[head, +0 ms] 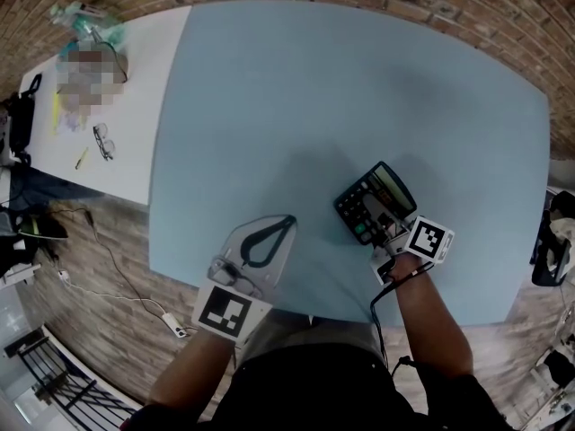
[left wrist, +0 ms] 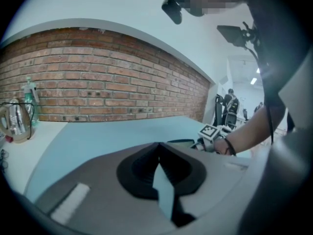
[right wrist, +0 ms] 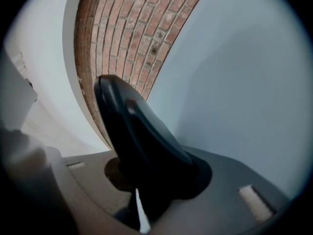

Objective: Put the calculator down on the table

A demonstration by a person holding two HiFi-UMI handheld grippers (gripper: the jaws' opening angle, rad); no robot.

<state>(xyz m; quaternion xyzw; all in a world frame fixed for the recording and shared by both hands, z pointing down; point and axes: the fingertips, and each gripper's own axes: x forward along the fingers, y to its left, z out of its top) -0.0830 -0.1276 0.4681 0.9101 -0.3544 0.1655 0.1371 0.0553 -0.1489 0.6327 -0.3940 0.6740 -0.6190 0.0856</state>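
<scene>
A: What's at the far left?

B: A white surface [head: 144, 106] beside the big pale blue surface [head: 314, 79]. A pair of glasses [head: 104, 142] lies on it, with clutter I can't make out toward its far end.

A: And the left gripper?

B: The left gripper [head: 286, 223] sits over the near edge of the blue surface. Its tips meet and only a loop of gap is left behind them, with nothing in it. The left gripper view [left wrist: 159, 147] agrees: the tips touch, bare blue shows through the gap, and a brick wall [left wrist: 98, 82] runs behind.

A: Where's the calculator?

B: The calculator [head: 373, 200] is right of that, near the front of the blue surface, with its keys and display facing up. The right gripper [head: 386, 229] is clamped on its near end. In the right gripper view [right wrist: 146, 185] the dark body [right wrist: 132, 126] stands edge-on between the jaws, and both press on it.

A: Is it resting on the surface?

B: I can't tell. It looks tilted, but no view shows its underside.
</scene>
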